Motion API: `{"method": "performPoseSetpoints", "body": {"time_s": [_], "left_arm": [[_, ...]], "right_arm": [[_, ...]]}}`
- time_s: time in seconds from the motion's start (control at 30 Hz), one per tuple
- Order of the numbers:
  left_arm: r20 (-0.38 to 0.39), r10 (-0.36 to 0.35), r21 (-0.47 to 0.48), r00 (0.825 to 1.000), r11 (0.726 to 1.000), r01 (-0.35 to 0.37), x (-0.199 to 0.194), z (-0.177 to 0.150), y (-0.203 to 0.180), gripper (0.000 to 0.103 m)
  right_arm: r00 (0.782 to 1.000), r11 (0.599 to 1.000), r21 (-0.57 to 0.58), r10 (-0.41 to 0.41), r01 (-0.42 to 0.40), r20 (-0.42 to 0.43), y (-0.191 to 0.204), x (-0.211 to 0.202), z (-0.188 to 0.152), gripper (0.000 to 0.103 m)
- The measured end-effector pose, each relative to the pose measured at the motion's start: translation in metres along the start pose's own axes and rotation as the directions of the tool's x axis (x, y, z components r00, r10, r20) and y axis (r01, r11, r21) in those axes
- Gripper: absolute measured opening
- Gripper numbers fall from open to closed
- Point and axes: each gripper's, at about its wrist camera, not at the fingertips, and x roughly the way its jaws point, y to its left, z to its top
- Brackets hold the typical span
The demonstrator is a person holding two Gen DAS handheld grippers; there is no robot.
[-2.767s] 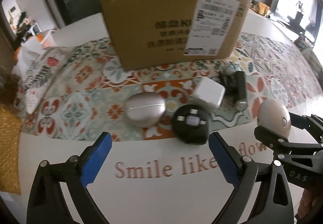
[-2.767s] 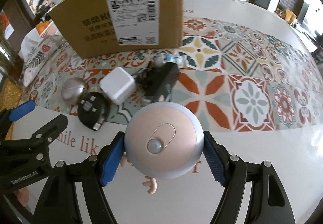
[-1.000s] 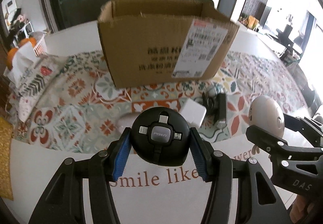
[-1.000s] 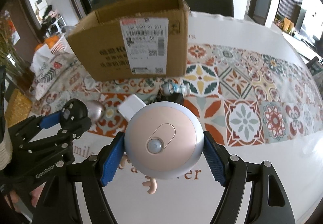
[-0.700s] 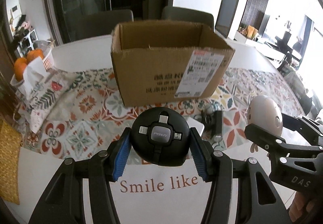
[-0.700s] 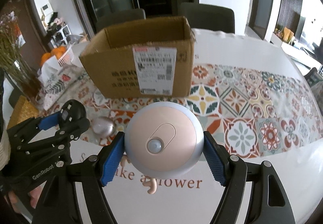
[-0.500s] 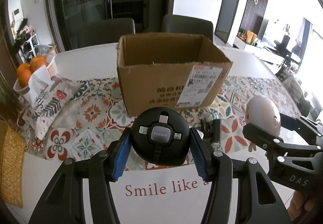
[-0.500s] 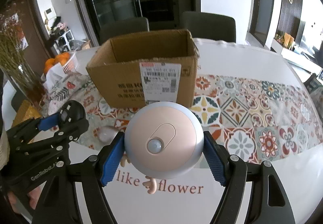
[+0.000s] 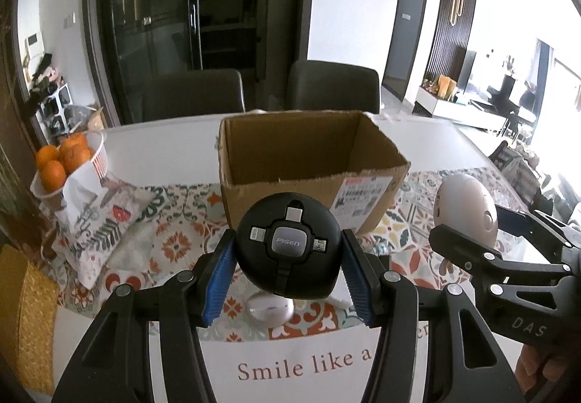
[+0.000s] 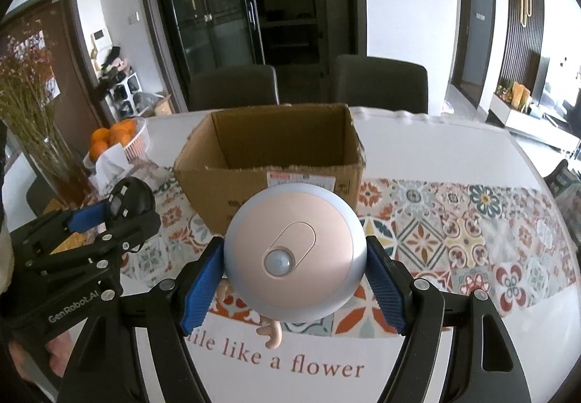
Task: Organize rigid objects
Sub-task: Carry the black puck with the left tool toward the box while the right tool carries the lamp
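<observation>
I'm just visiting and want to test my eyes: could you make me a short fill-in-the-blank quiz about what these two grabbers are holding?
1. The left gripper holds a round black cable hub printed with the brand ____.
2. The right gripper holds a round ____-faced device.
3. The cardboard box behind them is open at the ____.
4. The white basket holds ____.

Missing words: PISEN; pink; top; oranges

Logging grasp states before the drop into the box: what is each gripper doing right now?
Left gripper: closed on the black PISEN cable hub.
Right gripper: closed on the round pink sensor light.
</observation>
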Motion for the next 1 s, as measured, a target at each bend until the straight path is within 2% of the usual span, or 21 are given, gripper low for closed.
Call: {"method": "performPoseSetpoints", "body": {"time_s": [0.53, 1.0], "left_arm": [[0.083, 0.022, 0.018, 0.996, 1.000, -0.024, -0.001, 0.042, 0.008, 0.055], [0.097, 0.044, 0.032, 0.994, 0.998, -0.047, 0.025, 0.079, 0.017, 0.055]], "right_arm": [[0.997, 1.000, -0.030, 0.012, -0.010, 0.077, 0.007, 0.005, 0.043, 0.075], [0.996, 0.999, -0.041, 0.024, -0.020, 0.090, 0.001, 0.034, 0.080, 0.075]]}}
